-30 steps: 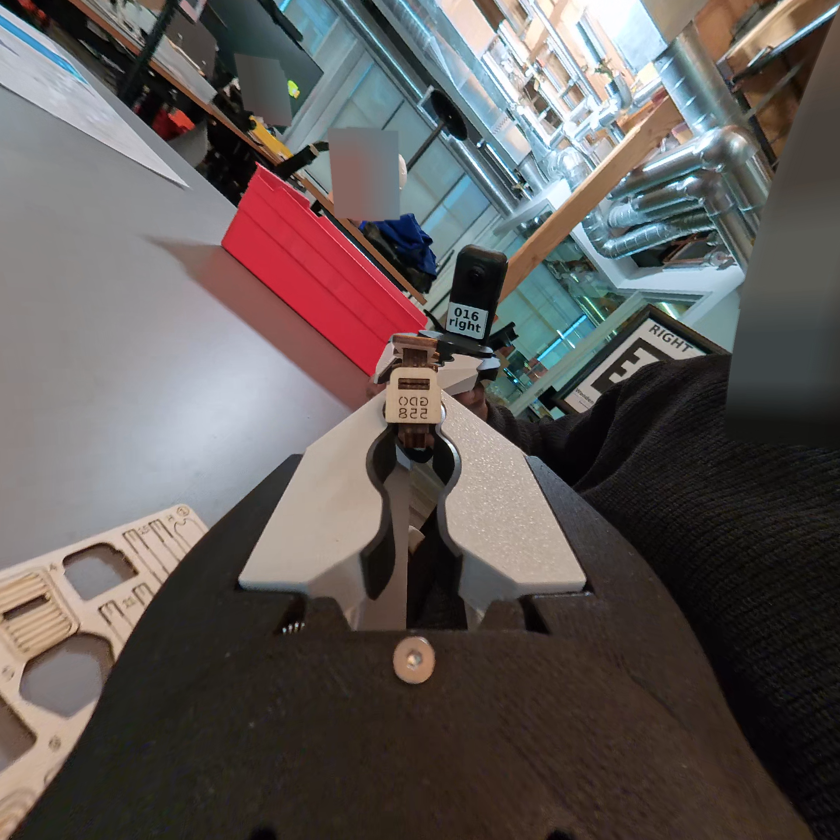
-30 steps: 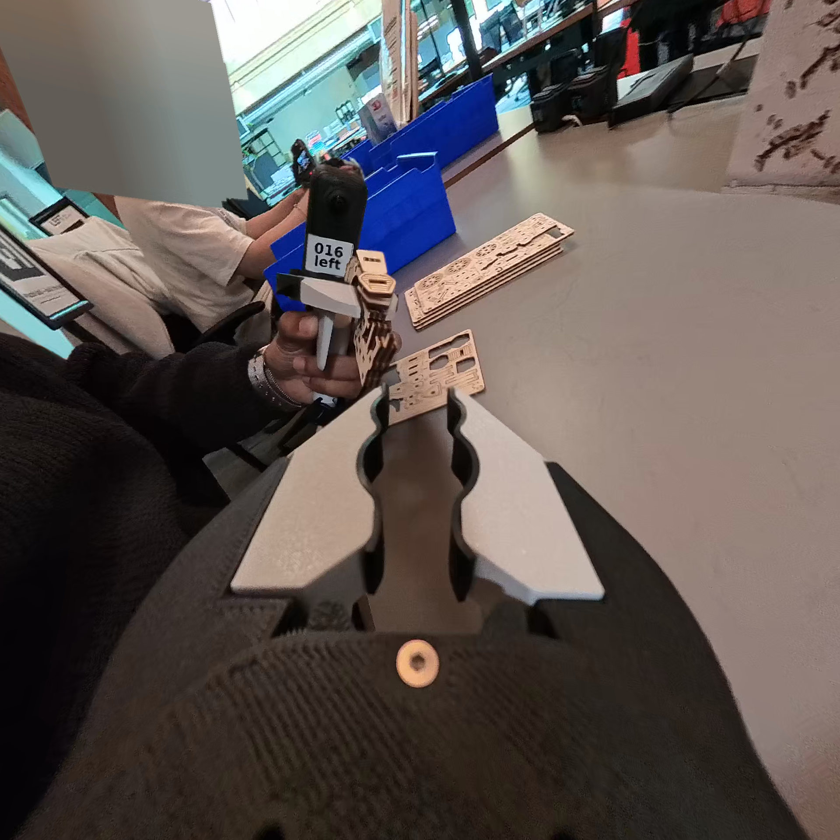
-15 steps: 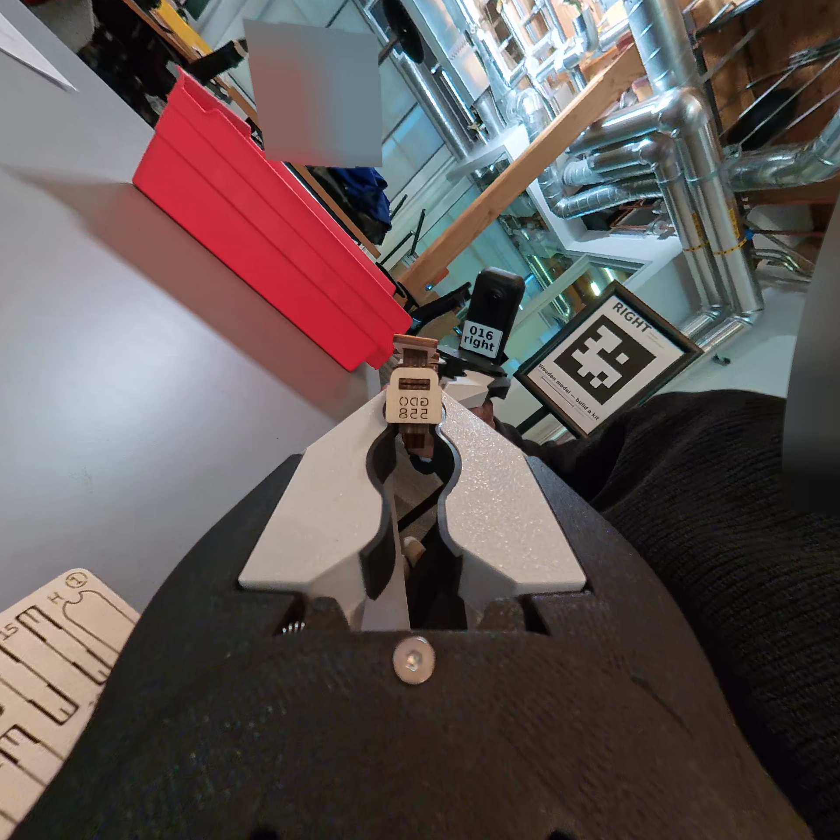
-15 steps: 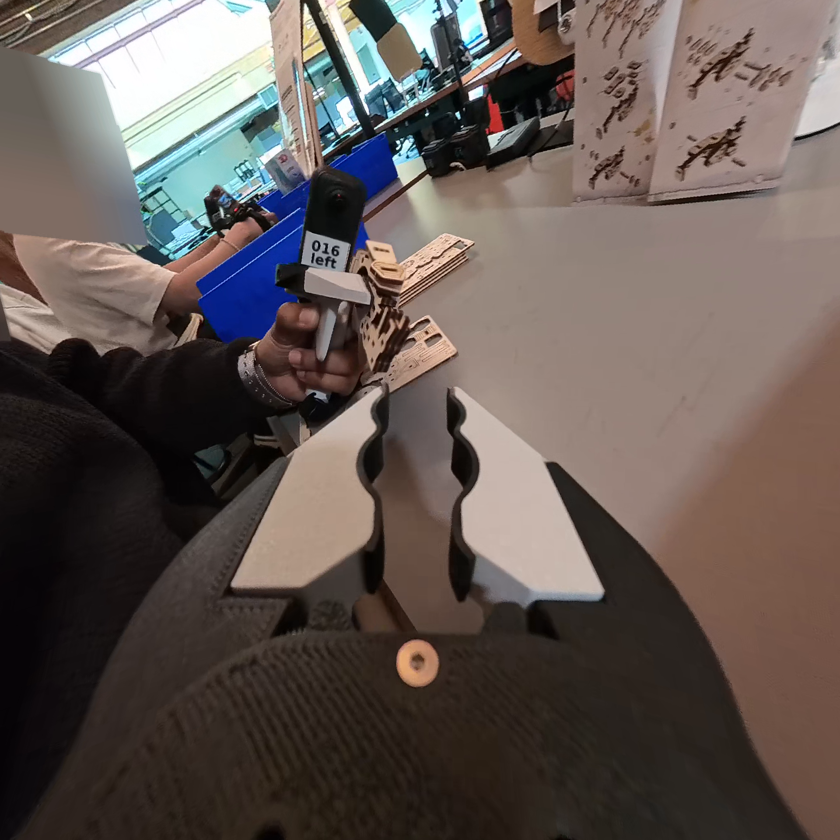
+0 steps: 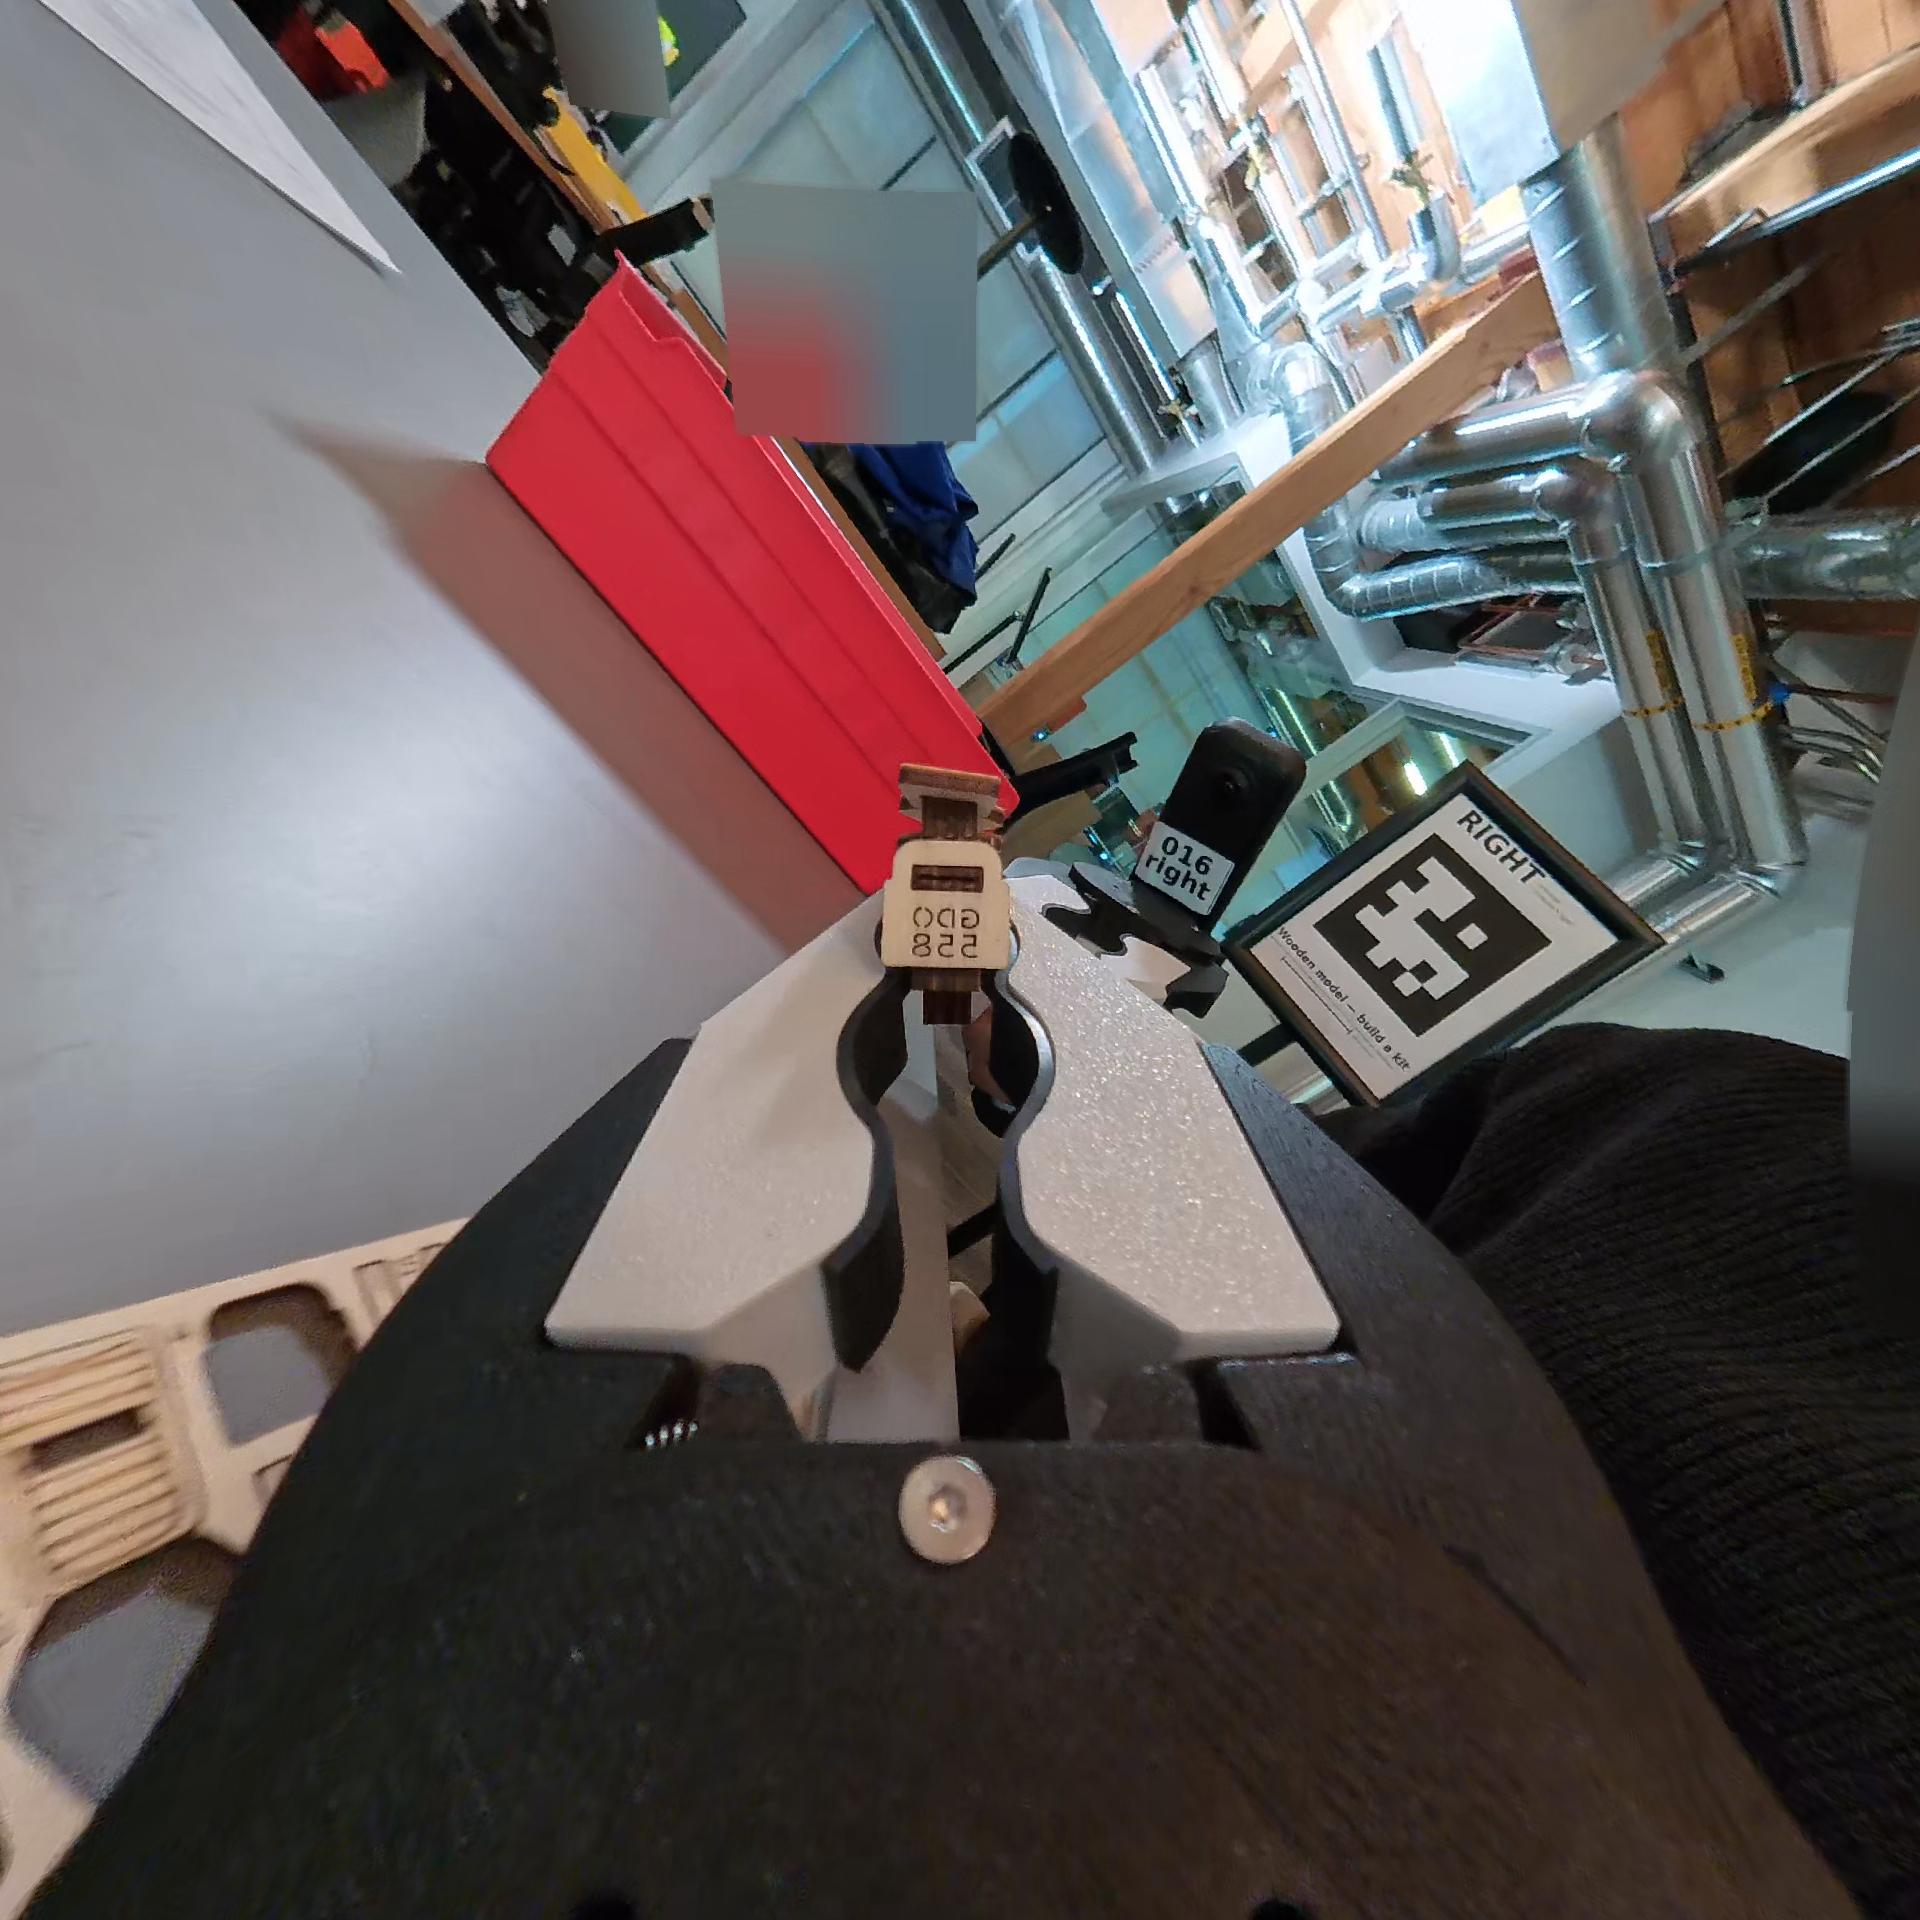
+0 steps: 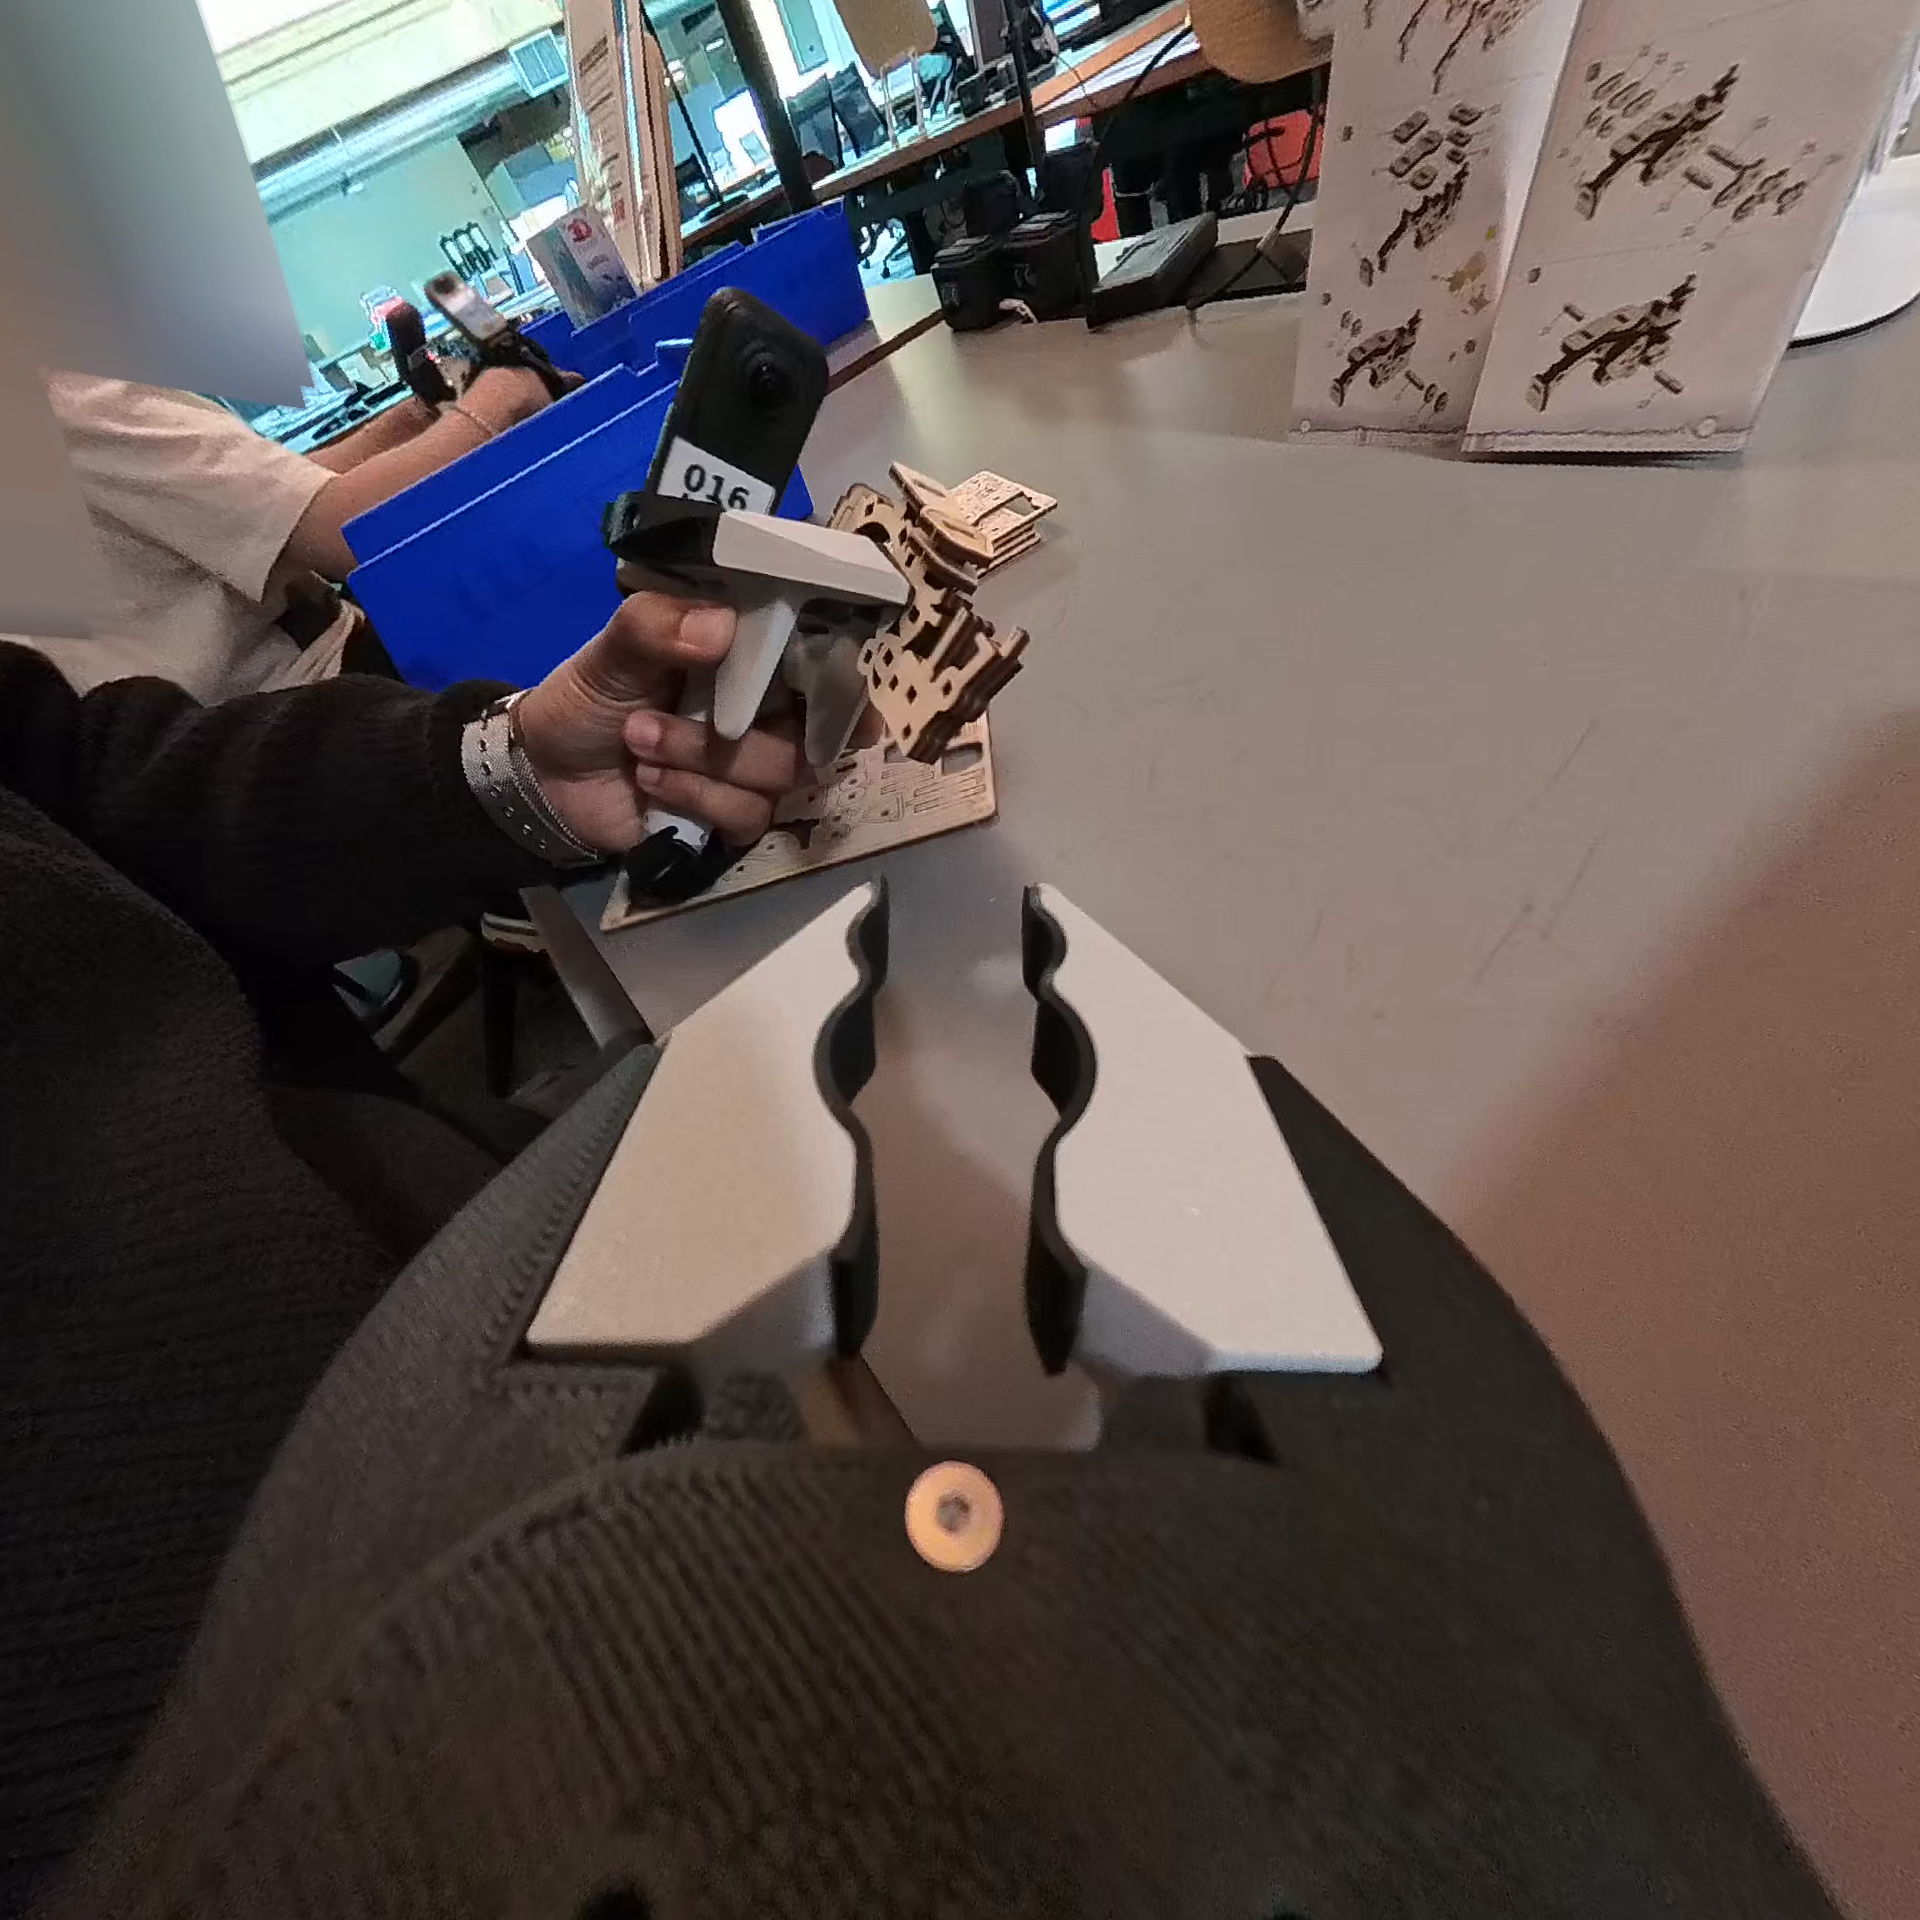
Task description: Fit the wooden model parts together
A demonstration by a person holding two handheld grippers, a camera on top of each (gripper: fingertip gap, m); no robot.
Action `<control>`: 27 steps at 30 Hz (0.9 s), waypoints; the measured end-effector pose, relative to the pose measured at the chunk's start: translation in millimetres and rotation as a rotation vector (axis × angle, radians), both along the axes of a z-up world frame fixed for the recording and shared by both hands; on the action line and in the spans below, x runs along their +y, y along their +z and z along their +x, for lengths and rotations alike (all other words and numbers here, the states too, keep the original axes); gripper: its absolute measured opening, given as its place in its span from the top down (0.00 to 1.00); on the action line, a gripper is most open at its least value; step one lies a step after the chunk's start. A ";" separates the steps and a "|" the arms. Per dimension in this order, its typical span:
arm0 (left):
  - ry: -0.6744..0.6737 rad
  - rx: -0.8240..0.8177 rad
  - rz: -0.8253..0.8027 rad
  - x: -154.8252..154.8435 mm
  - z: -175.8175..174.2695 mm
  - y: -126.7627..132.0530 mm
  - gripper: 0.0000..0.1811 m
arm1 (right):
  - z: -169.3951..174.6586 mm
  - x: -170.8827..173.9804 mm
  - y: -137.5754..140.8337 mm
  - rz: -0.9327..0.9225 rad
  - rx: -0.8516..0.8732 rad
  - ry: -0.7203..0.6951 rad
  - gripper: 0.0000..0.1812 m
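My left gripper [image 5: 948, 940] is shut on a partly built wooden model [image 5: 945, 904], which sticks out beyond the fingertips. In the right wrist view a hand holds that gripper [image 6: 899, 613] tilted, with the brown model [image 6: 940, 665] hanging just above a cut-out wooden parts sheet [image 6: 883, 821] on the grey table. My right gripper [image 6: 956, 914] is open and empty, a short way in front of the sheet, above the table. It also shows far off in the left wrist view [image 5: 1153, 935]. The same kind of sheet [image 5: 125, 1403] lies at the lower left.
A stack of wooden sheets [image 6: 1003, 520] lies behind the model. Blue bins [image 6: 540, 540] stand at the left, a red bin [image 5: 727, 582] on the far side. Folded instruction sheets [image 6: 1558, 229] stand at the back right. A framed marker sign [image 5: 1444, 935] and another person [image 6: 177, 540] are nearby. My right fingertips sit around 8 centimeters from my left ones.
The left gripper has tilted and come down closer to the parts sheet, still holding the model. The right gripper has stayed open and now points more towards the table's far side.
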State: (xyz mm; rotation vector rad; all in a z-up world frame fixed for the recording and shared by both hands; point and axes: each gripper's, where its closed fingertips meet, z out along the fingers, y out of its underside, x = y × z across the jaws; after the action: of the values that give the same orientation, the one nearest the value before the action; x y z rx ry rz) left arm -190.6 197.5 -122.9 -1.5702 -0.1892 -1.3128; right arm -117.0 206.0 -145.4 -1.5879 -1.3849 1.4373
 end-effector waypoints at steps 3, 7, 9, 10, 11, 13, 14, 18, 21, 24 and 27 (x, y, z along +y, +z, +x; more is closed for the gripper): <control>0.023 0.017 -0.002 -1.8 -4.0 -1.2 0.97 | -3.5 -2.1 -0.7 0.011 -0.003 0.016 0.86; 0.046 0.071 0.009 -5.8 -7.3 -2.0 0.97 | -7.4 -5.4 -0.3 0.017 -0.002 0.036 0.86; 0.056 0.100 0.017 -7.7 -8.2 -1.8 0.97 | -9.3 -6.8 -0.6 0.024 -0.004 0.045 0.86; 0.061 0.107 0.029 -8.9 -8.4 0.0 0.97 | -10.2 -7.6 -0.8 0.026 -0.004 0.050 0.86; 0.064 0.107 0.045 -10.4 -8.4 3.0 0.97 | -11.0 -8.3 -0.8 0.028 -0.004 0.054 0.86; 0.062 0.108 0.064 -13.0 -7.1 7.4 0.97 | -12.5 -8.8 0.0 0.036 0.000 0.056 0.87; 0.063 0.120 0.064 -13.5 -6.3 7.2 0.97 | -13.0 -8.5 0.8 0.047 0.005 0.053 0.87; 0.067 0.171 0.043 -13.2 -0.8 2.3 0.97 | -14.5 -5.2 5.2 0.155 0.032 0.016 0.84; 0.055 0.167 0.025 -12.9 4.9 -0.3 0.97 | -14.4 -2.4 12.7 0.309 0.068 -0.034 0.80; 0.053 0.143 -0.001 -11.8 10.1 -2.0 0.97 | -15.1 -5.7 14.4 0.545 0.081 -0.065 0.76; 0.053 0.113 -0.041 -10.1 17.8 -5.9 0.97 | -18.8 -14.6 7.3 0.766 0.052 -0.070 0.67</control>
State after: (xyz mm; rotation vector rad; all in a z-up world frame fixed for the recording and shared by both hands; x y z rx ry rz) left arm -172.8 187.5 -128.8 -1.6582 -0.1862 -1.1824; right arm -135.8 191.4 -138.0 -1.0703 -1.5679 0.7432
